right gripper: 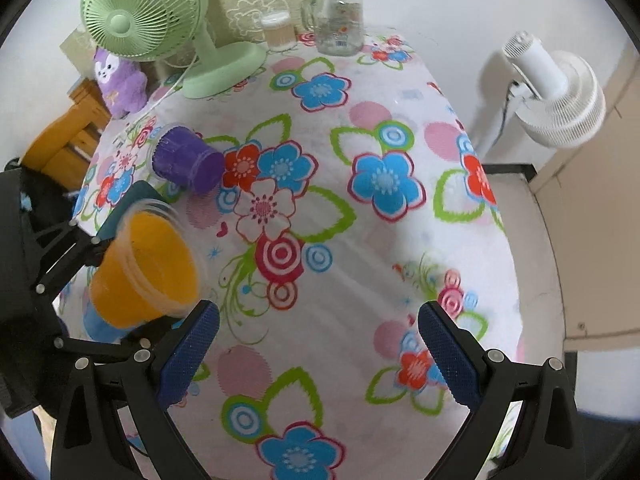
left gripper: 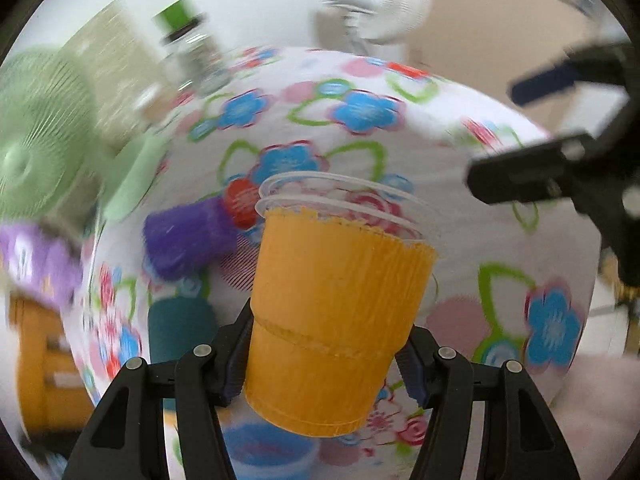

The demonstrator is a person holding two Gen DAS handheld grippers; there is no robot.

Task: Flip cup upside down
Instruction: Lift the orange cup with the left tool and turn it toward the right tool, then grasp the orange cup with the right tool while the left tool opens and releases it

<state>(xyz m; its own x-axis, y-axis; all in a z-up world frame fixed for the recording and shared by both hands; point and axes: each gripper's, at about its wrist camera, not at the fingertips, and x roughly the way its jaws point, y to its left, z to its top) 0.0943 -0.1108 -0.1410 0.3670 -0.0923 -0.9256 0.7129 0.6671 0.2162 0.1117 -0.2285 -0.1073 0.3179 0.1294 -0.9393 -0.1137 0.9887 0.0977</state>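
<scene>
My left gripper point(left gripper: 324, 368) is shut on an orange ribbed cup point(left gripper: 332, 320) with a clear plastic rim, held above the flowered tablecloth point(left gripper: 460, 248). The cup is tilted, its mouth pointing away from the camera. In the right wrist view the same orange cup point(right gripper: 148, 272) shows at the left in the left gripper point(right gripper: 120, 288), mouth tilted up and towards the table's middle. My right gripper point(right gripper: 318, 356) is open and empty over the cloth point(right gripper: 360, 240); it shows at the right edge of the left wrist view point(left gripper: 532, 136).
A purple cup point(right gripper: 188, 160) lies on its side at the table's left. A teal cup point(left gripper: 182, 332) and a blue cup point(left gripper: 268, 452) sit below the held cup. A green fan point(right gripper: 160, 20), purple plush point(right gripper: 118, 80) and glass jar point(right gripper: 338, 20) stand at the back. A white fan point(right gripper: 556, 88) stands beside the table.
</scene>
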